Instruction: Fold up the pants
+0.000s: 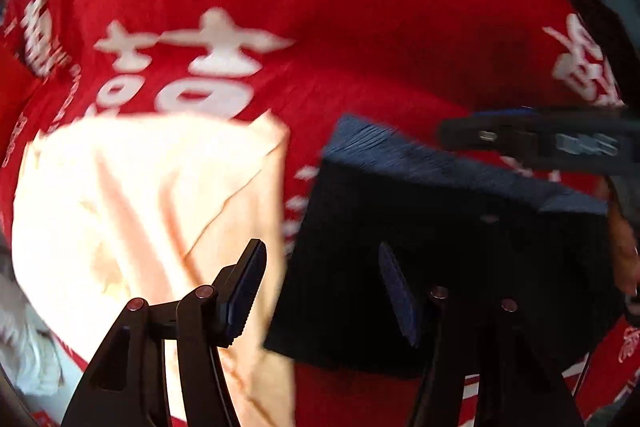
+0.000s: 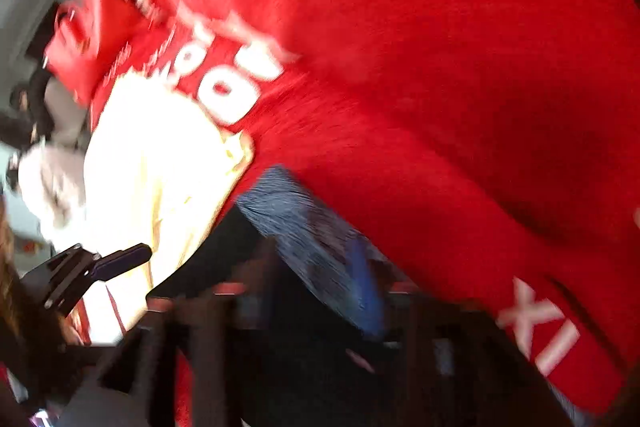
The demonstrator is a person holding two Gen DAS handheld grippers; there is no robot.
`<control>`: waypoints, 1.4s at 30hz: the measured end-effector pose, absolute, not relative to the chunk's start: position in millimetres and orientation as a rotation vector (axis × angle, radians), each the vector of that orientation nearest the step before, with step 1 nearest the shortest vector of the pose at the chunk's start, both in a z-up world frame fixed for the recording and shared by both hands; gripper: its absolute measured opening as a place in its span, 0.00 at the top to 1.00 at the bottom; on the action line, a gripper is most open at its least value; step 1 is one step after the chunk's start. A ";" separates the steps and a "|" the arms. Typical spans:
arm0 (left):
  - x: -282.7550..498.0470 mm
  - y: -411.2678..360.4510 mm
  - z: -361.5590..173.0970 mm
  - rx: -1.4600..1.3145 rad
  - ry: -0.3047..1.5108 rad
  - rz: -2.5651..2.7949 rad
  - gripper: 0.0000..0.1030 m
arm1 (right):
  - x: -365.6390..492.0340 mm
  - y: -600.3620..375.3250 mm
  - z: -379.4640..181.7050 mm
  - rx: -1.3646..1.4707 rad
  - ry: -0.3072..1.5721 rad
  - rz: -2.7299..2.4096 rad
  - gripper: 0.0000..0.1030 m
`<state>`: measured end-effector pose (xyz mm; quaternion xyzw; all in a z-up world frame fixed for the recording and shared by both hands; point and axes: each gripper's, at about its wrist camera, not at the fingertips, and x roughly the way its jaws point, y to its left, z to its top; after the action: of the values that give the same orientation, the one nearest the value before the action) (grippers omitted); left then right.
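Observation:
Dark navy folded pants (image 1: 432, 251) with a ribbed blue waistband lie on a red cloth with white characters (image 1: 320, 7). My left gripper (image 1: 324, 287) is open just above them, left finger (image 1: 244, 291) over a cream garment (image 1: 140, 211), right finger (image 1: 396, 291) over the pants. The right gripper's body (image 1: 560, 143) shows at the right edge of that view. In the right wrist view the pants (image 2: 304, 235) and cream garment (image 2: 160, 171) appear, heavily blurred. My right gripper's own fingers are smeared dark shapes at the bottom; the left gripper's finger (image 2: 124, 261) shows at left.
White crumpled fabric (image 1: 28, 339) lies at the lower left, off the red cloth; it also shows in the right wrist view (image 2: 52, 187). A red bag-like object (image 2: 88, 39) sits at the cloth's far left edge. The red cloth (image 2: 460, 67) stretches wide beyond the pants.

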<state>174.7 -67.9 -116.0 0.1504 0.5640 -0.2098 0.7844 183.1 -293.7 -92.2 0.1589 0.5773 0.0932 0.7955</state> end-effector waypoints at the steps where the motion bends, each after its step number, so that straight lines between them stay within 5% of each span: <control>1: 173.5 -76.4 -114.3 0.324 1.217 -0.473 0.23 | 166.4 -311.8 -84.4 0.366 1.218 0.147 0.46; 11: 174.0 -178.2 -180.9 0.428 1.240 -0.531 0.16 | 16.0 -439.9 -136.5 0.501 1.399 -0.287 0.56; 18: 172.2 -182.7 -174.0 0.521 1.219 -0.526 0.16 | -50.8 -502.2 -131.4 0.556 1.295 -0.554 0.51; 25: 105.2 -214.6 -136.5 0.541 1.242 -0.631 0.16 | -105.7 -480.5 -110.6 0.584 1.265 -0.522 0.46; 31: 8.4 -255.4 -155.2 0.650 1.284 -0.770 0.16 | -139.3 -468.9 -111.4 0.705 1.229 -0.536 0.40; 42: 1.8 -246.6 -156.6 0.595 1.341 -0.722 0.16 | -187.6 -464.3 -128.7 1.115 1.068 -0.476 0.42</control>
<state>1.8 -246.6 -156.6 0.2656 0.5984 -0.3220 0.6839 -187.6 -464.3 -128.7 0.4986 0.4780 -0.2130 0.6910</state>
